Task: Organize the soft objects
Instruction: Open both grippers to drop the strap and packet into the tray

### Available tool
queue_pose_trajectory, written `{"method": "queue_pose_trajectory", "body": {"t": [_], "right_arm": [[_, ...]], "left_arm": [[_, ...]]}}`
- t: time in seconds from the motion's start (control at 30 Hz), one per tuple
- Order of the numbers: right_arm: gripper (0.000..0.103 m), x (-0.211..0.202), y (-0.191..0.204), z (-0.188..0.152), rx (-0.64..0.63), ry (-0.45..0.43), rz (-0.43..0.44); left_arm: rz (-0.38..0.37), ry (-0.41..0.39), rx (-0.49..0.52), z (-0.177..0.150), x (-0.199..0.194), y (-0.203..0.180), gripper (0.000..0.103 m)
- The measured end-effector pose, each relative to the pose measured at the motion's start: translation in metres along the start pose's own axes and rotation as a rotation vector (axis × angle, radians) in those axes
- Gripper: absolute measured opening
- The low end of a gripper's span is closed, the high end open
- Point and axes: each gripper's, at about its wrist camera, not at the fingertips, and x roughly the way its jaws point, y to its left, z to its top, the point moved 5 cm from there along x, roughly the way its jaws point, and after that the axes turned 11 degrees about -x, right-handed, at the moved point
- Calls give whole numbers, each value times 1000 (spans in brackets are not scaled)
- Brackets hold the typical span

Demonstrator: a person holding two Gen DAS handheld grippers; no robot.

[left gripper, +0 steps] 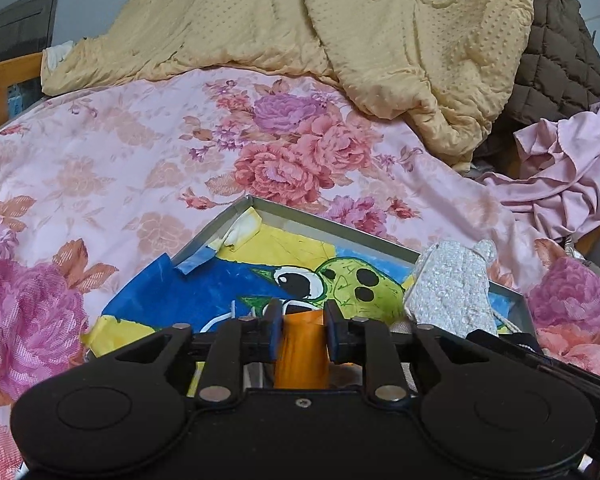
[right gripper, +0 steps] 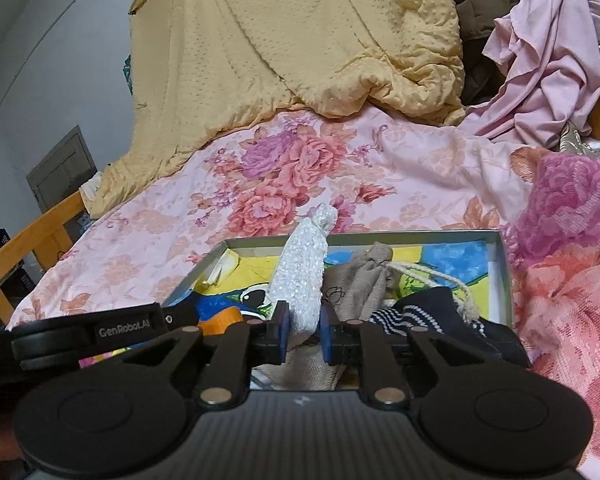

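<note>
A shallow grey tray (left gripper: 236, 222), lined with a blue and yellow cartoon drawing, is seen at lower centre of both views, set on a bed covered by a pink floral bedspread (left gripper: 140, 152). The left tongs (left gripper: 302, 326) are closed on an orange cloth (left gripper: 302, 354) at lower centre of the left view. The right tongs (right gripper: 303, 330) are clamped on a white sparkly pouch (right gripper: 302, 276), which stands upright over the tray. A beige drawstring bag (right gripper: 360, 284) and a navy striped sock (right gripper: 420, 314) are seen in the tray to the right of the pouch. A yellow dotted blanket (left gripper: 340, 32) is heaped at the top.
</note>
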Motion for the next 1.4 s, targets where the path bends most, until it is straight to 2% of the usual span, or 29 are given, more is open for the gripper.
{"method": "queue_pose_trajectory", "body": {"t": [0.23, 0.3, 0.37, 0.53, 0.6, 0.77, 0.87, 1.03, 1.13, 1.4], "right_arm": [[26, -3, 1, -1, -23, 0, -30], [35, -3, 1, -1, -25, 1, -36], [37, -4, 1, -2, -19, -2, -36], [42, -5, 0, -1, -21, -7, -46], [47, -7, 0, 0, -22, -10, -49], [56, -15, 1, 2, -36, -20, -73], [63, -24, 4, 5, -51, -33, -88], [75, -48, 11, 10, -75, -59, -109], [81, -65, 17, 13, -93, -72, -117], [89, -114, 41, 14, -155, -109, -143]], "left_arm": [[8, 10, 1, -3, -1, -1, 30], [15, 14, 4, -4, -2, 0, 35], [31, 18, 12, -6, -2, 1, 45], [50, 17, 6, -6, -3, 5, 55], [53, 11, 5, -5, -4, 7, 58], [53, -13, 13, -3, -13, 9, 73], [56, -17, 17, 0, -21, 13, 77], [37, -53, 21, 9, -46, 18, 85], [-2, -83, 41, 14, -71, 18, 95], [-52, -96, 94, 18, -136, 18, 100]]}}
